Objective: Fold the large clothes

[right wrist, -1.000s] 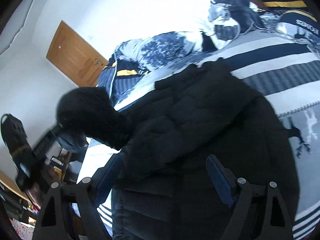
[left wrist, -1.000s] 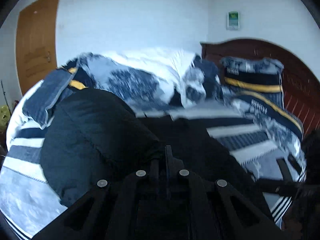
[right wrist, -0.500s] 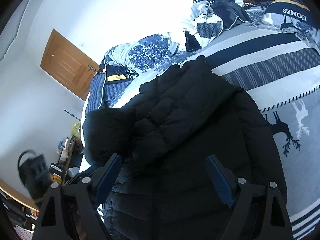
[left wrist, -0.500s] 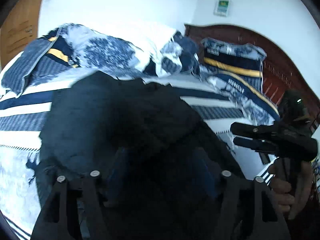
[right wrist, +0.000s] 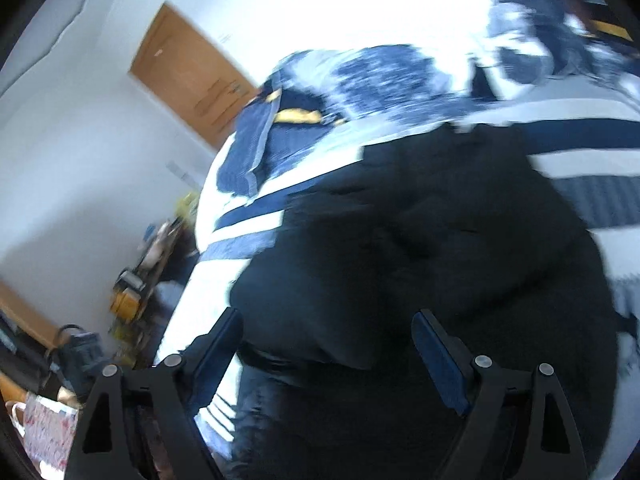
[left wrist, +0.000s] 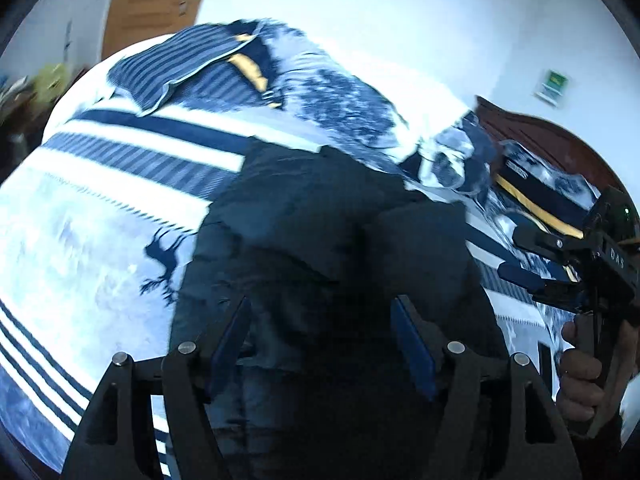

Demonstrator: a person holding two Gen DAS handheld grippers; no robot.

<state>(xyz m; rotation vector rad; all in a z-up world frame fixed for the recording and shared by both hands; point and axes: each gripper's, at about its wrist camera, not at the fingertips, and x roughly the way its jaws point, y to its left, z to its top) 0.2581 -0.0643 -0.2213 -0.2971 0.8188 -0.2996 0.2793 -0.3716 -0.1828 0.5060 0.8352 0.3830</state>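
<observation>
1. Now that the sleeve has been laid across the body, the black puffer jacket (left wrist: 332,240) lies on the bed (left wrist: 80,216) as a narrower, rounded bundle, its near hem toward both cameras.
2. A second ago the left tool (left wrist: 320,344) was pinched on dark fabric; now its blue pads (left wrist: 412,348) stand apart above the jacket, holding nothing.
3. The right tool (right wrist: 328,356) is likewise spread wide over the jacket's near part, empty; in the left view it shows at the right edge, off the cloth, gripped by the person's hand (left wrist: 580,376).
4. Judged from this, one side fold is finished and released; the next grasp is probably for the near hem or the other side.
5. Beyond the jacket, a rumpled blue-and-white duvet (left wrist: 344,100) sits at the far side, with pillows (left wrist: 540,188) against the headboard (left wrist: 560,140) on the right.
6. Both views are motion-blurred, so finer folds cannot be read.
</observation>
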